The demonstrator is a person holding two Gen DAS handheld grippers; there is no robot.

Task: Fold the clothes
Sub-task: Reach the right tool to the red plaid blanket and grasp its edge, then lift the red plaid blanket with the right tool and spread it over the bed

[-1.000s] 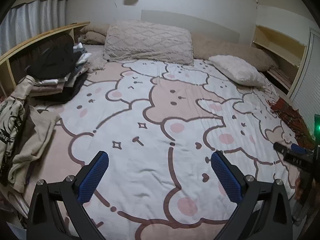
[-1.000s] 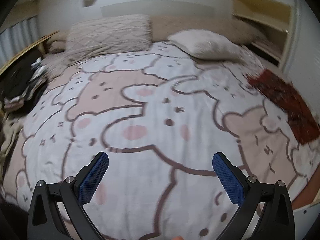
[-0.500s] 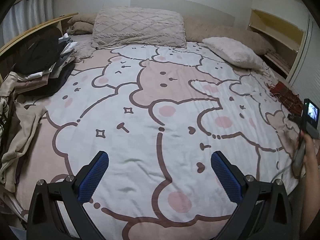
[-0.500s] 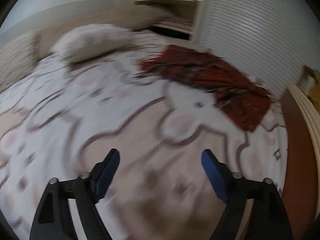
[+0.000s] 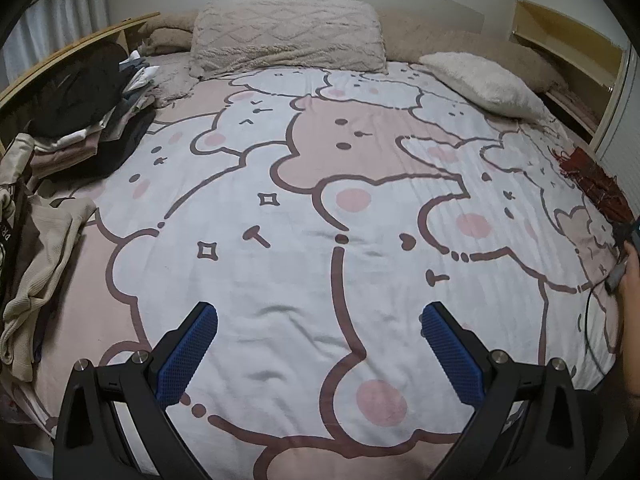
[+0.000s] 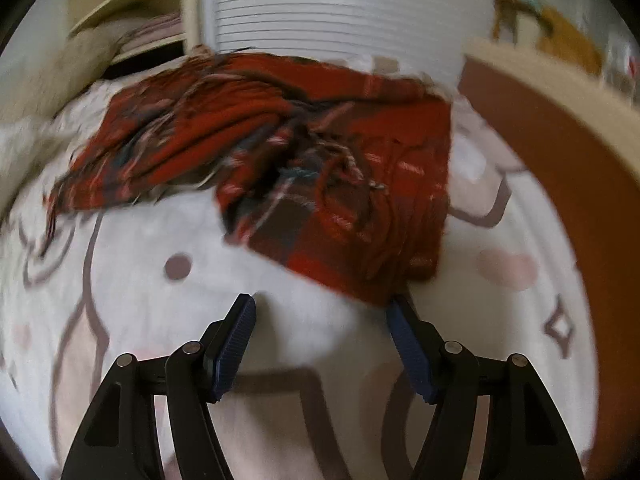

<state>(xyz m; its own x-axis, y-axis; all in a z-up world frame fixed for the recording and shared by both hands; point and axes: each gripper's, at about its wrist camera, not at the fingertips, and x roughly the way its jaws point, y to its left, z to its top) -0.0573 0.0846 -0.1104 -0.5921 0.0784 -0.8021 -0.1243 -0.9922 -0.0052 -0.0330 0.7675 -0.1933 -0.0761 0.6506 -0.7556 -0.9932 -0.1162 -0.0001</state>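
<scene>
Clothes on the bed are the matter here, and the nearest is a red plaid garment [image 6: 304,168] lying crumpled in the middle of the right wrist view. Below it, at the bottom of that frame, the right gripper [image 6: 322,340] hangs over the bedspread [image 6: 160,300] with its jaws closing; nothing lies between them, though the right pad's tip sits just beside the garment's lower corner. That picture is blurred.

At the bottom of the left wrist view, the left gripper [image 5: 320,346] has its jaws spread wide and empty above the bear-patterned bedspread. At that frame's left edge a beige garment [image 5: 40,276] lies rumpled, and farther up a stack of folded clothes [image 5: 92,120] rests by the wooden rail. The red garment shows small at the right edge. Farthest back, a large quilted pillow [image 5: 286,36] and a smaller fluffy pillow [image 5: 484,80] lie at the head of the bed.
</scene>
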